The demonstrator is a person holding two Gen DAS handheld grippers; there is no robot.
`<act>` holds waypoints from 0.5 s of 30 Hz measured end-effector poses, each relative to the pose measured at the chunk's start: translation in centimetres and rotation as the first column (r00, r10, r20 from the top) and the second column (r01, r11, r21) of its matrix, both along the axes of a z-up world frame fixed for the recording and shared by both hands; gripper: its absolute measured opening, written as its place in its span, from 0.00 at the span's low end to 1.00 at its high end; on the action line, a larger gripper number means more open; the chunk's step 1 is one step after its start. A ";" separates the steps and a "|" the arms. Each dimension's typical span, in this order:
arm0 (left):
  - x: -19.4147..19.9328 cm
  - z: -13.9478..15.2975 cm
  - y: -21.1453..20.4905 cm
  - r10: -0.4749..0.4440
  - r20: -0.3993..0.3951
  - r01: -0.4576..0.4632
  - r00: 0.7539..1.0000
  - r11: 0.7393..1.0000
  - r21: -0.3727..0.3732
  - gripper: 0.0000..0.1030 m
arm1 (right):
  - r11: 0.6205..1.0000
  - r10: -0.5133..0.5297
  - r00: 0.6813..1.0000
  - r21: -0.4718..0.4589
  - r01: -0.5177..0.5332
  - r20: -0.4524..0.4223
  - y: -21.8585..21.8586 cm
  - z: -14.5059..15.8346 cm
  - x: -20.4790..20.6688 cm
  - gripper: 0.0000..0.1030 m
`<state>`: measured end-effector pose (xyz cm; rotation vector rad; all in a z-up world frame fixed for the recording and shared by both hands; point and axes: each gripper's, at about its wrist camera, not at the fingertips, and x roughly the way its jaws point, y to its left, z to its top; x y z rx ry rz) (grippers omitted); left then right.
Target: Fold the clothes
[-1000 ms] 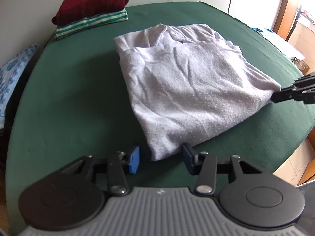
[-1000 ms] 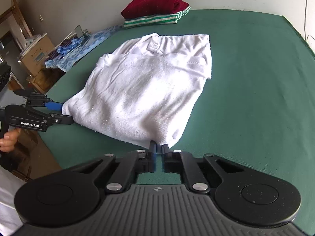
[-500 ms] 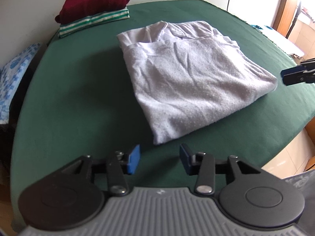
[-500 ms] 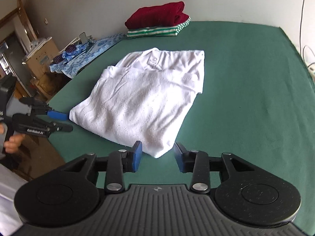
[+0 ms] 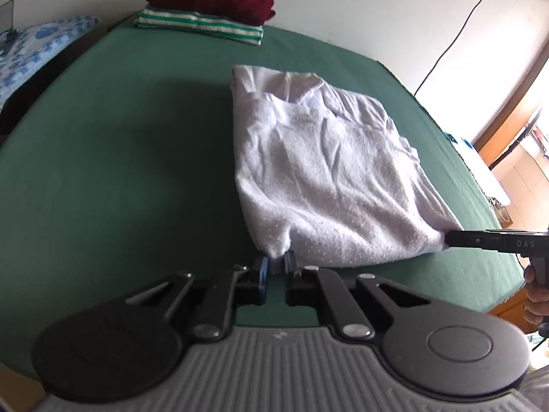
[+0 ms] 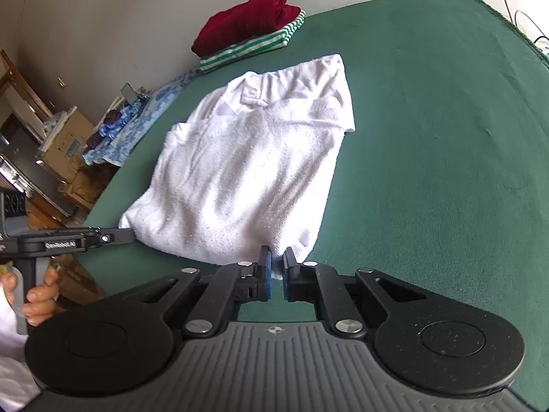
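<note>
A green-covered table (image 6: 446,120) fills most of the frame. Plain white walls (image 5: 377,7) rise behind it. Cardboard boxes (image 6: 65,144) sit at left; bright daylight (image 5: 535,116) enters at far right.

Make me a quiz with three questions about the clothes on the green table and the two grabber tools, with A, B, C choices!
1. Where does the red sweater lie?
A. On the striped shirt
B. Under the white shirt
C. On the floor

2. How many folded clothes are in the far pile?
A. One
B. Two
C. Four

3. What are the left gripper and the right gripper doing?
A. Both open, away from the cloth
B. One open, one shut
C. Both pinching a near corner of the white shirt

Answers:
1 A: the red sweater rests on top of the striped shirt at the far end of the table.
2 B: only those two are stacked there.
3 C: white cloth sits between each gripper's closed fingers.
</note>
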<state>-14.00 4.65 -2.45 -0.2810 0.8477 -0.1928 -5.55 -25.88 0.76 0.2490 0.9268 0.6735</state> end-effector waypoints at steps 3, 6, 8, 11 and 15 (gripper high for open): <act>-0.5 1.5 0.0 0.008 0.037 -0.007 0.999 1.000 -0.020 0.02 | 0.998 -0.013 1.000 0.055 0.014 -0.027 -0.7 1.2 0.3 0.06; -0.4 2.9 0.5 0.017 0.055 -0.015 0.998 0.999 -0.052 0.00 | 0.994 -0.032 0.998 0.099 0.038 -0.055 -1.3 2.5 1.0 0.06; 0.0 3.6 0.8 0.024 0.058 -0.020 0.998 0.997 -0.068 0.00 | 0.991 -0.056 0.995 0.117 0.065 -0.077 -1.3 3.4 1.7 0.06; 0.9 4.5 1.3 0.040 0.072 -0.034 0.997 0.995 -0.091 0.00 | 0.986 -0.080 0.993 0.139 0.092 -0.087 -1.1 4.6 2.8 0.06; 2.6 4.7 1.7 0.030 0.072 -0.024 0.997 0.996 -0.080 0.00 | 0.988 -0.102 0.992 0.111 0.110 -0.081 -0.6 5.1 4.5 0.06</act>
